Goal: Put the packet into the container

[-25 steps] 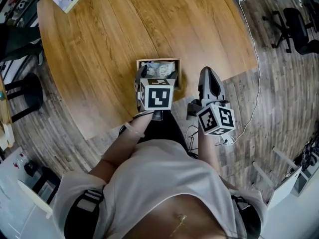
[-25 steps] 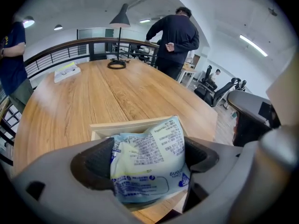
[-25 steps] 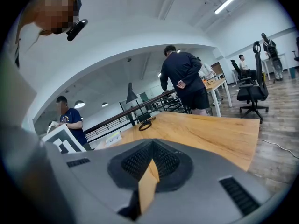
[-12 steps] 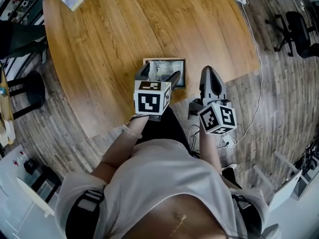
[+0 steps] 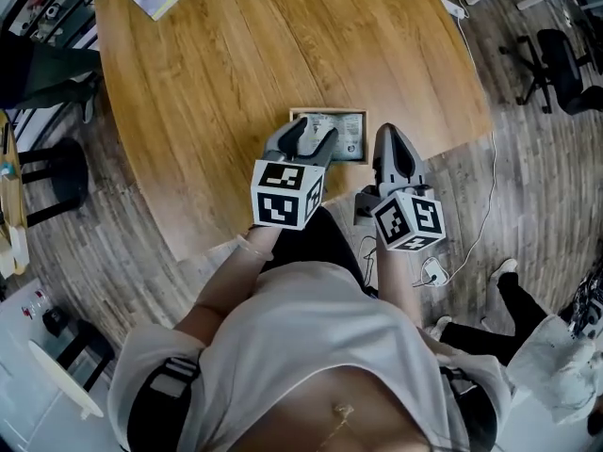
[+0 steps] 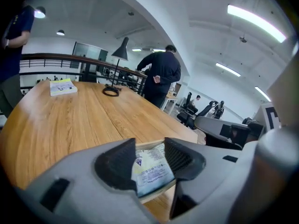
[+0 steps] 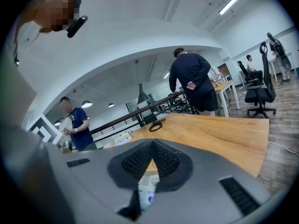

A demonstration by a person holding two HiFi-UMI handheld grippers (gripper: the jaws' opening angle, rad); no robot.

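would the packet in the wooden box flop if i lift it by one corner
Probably floppy: the packet looks like thin, wrinkled film slumped in the container. Likely light for its size, since it lies fairly flat. Its smooth printed face may be slippery.

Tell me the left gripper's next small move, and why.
Probably draw the left gripper back, away from the container. A packet already lies inside it. The jaws are closing, and the packet shows between them, but they do not seem to press on it. Nothing looks left for this gripper to carry.
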